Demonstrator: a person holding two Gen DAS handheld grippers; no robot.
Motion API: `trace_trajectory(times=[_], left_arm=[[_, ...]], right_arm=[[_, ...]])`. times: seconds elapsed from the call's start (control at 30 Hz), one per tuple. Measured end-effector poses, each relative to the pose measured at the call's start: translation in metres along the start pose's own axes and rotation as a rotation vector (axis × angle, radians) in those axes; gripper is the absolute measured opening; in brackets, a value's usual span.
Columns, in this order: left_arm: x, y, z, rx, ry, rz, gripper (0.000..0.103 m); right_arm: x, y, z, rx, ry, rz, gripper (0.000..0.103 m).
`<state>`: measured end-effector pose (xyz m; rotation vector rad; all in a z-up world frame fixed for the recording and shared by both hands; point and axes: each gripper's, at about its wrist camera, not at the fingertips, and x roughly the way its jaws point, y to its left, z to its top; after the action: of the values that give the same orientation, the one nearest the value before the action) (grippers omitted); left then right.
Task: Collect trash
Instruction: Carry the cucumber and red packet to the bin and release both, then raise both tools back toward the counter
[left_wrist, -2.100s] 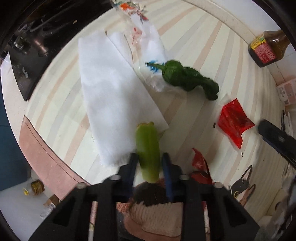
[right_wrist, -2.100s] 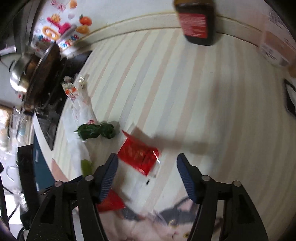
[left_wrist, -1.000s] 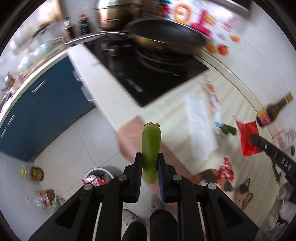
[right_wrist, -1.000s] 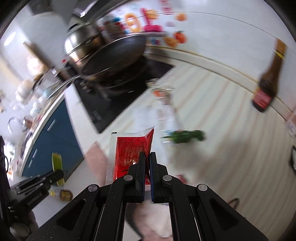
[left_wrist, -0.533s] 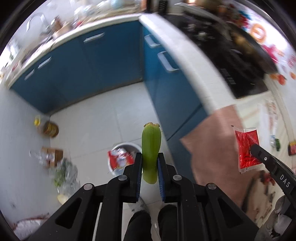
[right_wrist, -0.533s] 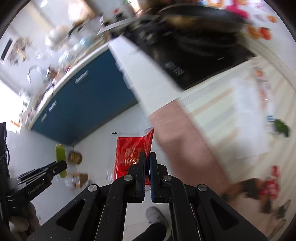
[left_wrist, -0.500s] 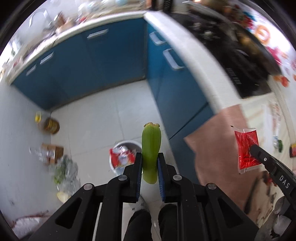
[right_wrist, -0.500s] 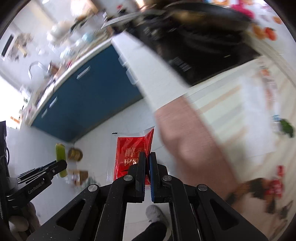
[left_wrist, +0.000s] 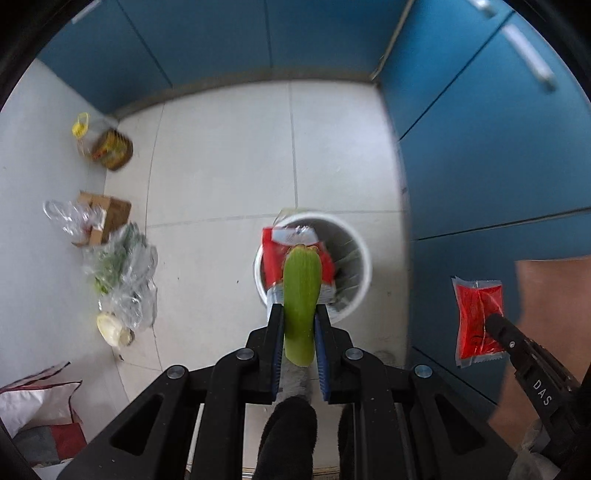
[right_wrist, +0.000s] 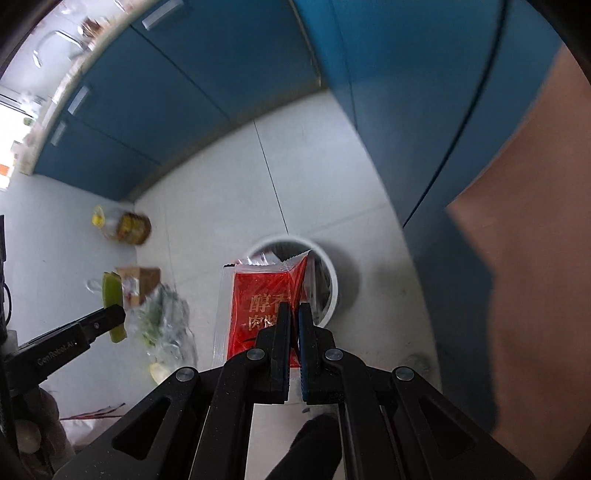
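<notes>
My left gripper (left_wrist: 298, 317) is shut on a light green vegetable piece (left_wrist: 301, 295), pointing straight down over a white trash bin (left_wrist: 354, 266) on the tiled floor. A red and white wrapper (left_wrist: 277, 254) lies inside the bin. My right gripper (right_wrist: 291, 314) is shut on a red sauce packet (right_wrist: 258, 295) and hangs above the same white trash bin (right_wrist: 330, 277). In the left wrist view the red sauce packet (left_wrist: 476, 321) and the right gripper (left_wrist: 496, 323) show at the right. The right wrist view shows the left gripper (right_wrist: 114, 319) with the green vegetable piece (right_wrist: 112, 299) at the left.
Blue cabinets (left_wrist: 498, 147) stand behind and to the right of the bin. On the floor at the left are an oil jug (left_wrist: 107, 146), a cardboard box (left_wrist: 105, 218), plastic bags of greens (left_wrist: 122, 273) and a white bag (left_wrist: 33, 402). A person's dark shoe (left_wrist: 288, 435) shows below.
Both grippers have dropped from worktop height toward the floor and tilted downward. The trash bin has grown larger and now lies right under each held item. Both grips are unchanged.
</notes>
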<state>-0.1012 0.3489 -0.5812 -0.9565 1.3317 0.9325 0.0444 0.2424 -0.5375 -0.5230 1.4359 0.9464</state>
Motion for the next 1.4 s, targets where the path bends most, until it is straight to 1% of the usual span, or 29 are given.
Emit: trace_trajectory(times=[0.03, 0.1, 0.13, 0.2, 0.33, 0.43, 0.47, 0.53, 0.57, 0.63, 0.67, 0.7, 0.77, 0.8, 0.87, 0.9, 0.93, 0.97, 1.0, 1.03, 1.1, 1.17, 1.23, 1.33, 1.4], left_arm=[[0.015, 0.003, 0.001, -0.004, 0.013, 0.003, 0.012], [0.054, 0.01, 0.004, -0.01, 0.048, 0.007, 0.012], [0.076, 0.013, 0.005, -0.012, 0.067, 0.009, 0.012], [0.112, 0.019, 0.005, -0.016, 0.099, 0.004, 0.012], [0.163, 0.023, 0.007, -0.022, 0.148, -0.007, 0.012], [0.19, 0.023, 0.007, -0.032, 0.184, -0.04, 0.013], [0.194, 0.024, 0.007, -0.038, 0.191, -0.045, 0.017], [0.194, 0.025, 0.006, -0.058, 0.195, -0.082, 0.019], [0.193, 0.028, 0.006, -0.071, 0.194, -0.09, 0.021], [0.189, 0.034, 0.005, -0.071, 0.185, -0.066, 0.022], [0.188, 0.039, 0.005, -0.071, 0.186, -0.048, 0.033], [0.186, 0.044, 0.004, -0.075, 0.186, -0.034, 0.052], [0.173, 0.055, 0.002, -0.087, 0.161, -0.005, 0.069], [0.164, 0.06, 0.002, -0.093, 0.155, 0.007, 0.071], [0.149, 0.066, 0.0, -0.103, 0.138, 0.027, 0.074], [0.138, 0.069, -0.001, -0.104, 0.125, 0.037, 0.084], [0.131, 0.069, -0.001, -0.102, 0.118, 0.046, 0.09], [0.117, 0.069, -0.003, -0.1, 0.105, 0.06, 0.097], [0.106, 0.069, -0.004, -0.102, 0.089, 0.071, 0.097], [0.096, 0.069, -0.005, -0.099, 0.075, 0.077, 0.097], [0.065, 0.067, -0.01, -0.092, 0.046, 0.088, 0.097], [0.037, 0.065, -0.015, -0.083, 0.022, 0.093, 0.097], [0.005, 0.063, -0.022, -0.073, -0.007, 0.097, 0.097], [-0.053, 0.059, -0.033, -0.058, -0.08, 0.121, 0.097], [-0.096, 0.057, -0.042, -0.053, -0.134, 0.122, 0.097]], right_arm=[[0.028, -0.001, -0.002, -0.006, 0.019, -0.008, 0.004], [0.067, -0.002, -0.004, -0.017, 0.045, -0.018, 0.004], [0.094, -0.003, -0.006, -0.022, 0.062, -0.024, 0.004], [0.13, -0.005, -0.008, -0.027, 0.086, -0.031, 0.004], [0.196, -0.011, -0.007, -0.044, 0.124, -0.039, 0.004], [0.234, -0.011, -0.005, -0.057, 0.155, -0.04, 0.004], [0.243, -0.01, -0.005, -0.061, 0.164, -0.043, 0.004], [0.26, -0.012, -0.005, -0.061, 0.204, -0.023, 0.005], [0.263, -0.015, -0.005, -0.053, 0.216, -0.016, 0.008], [0.265, -0.016, -0.006, -0.044, 0.227, -0.007, 0.026], [0.261, -0.013, -0.006, -0.041, 0.222, -0.003, 0.042], [0.256, -0.014, -0.006, -0.036, 0.22, 0.002, 0.048], [0.247, -0.011, -0.006, -0.033, 0.221, 0.007, 0.048], [0.241, -0.01, -0.006, -0.04, 0.219, 0.005, 0.049], [0.227, -0.007, -0.007, -0.052, 0.214, -0.001, 0.049], [0.218, -0.005, -0.008, -0.06, 0.21, -0.009, 0.05], [0.209, -0.003, -0.008, -0.066, 0.204, -0.016, 0.052], [0.197, -0.002, -0.009, -0.07, 0.198, -0.023, 0.058], [0.186, 0.0, -0.009, -0.081, 0.191, -0.039, 0.065], [0.175, 0.003, -0.009, -0.088, 0.185, -0.048, 0.068], [0.147, 0.01, -0.011, -0.102, 0.17, -0.066, 0.083], [0.117, 0.02, -0.013, -0.125, 0.147, -0.086, 0.092], [0.079, 0.031, -0.016, -0.15, 0.118, -0.095, 0.092], [0.017, 0.045, -0.02, -0.172, 0.072, -0.084, 0.094], [-0.025, 0.052, -0.022, -0.181, 0.038, -0.069, 0.101]])
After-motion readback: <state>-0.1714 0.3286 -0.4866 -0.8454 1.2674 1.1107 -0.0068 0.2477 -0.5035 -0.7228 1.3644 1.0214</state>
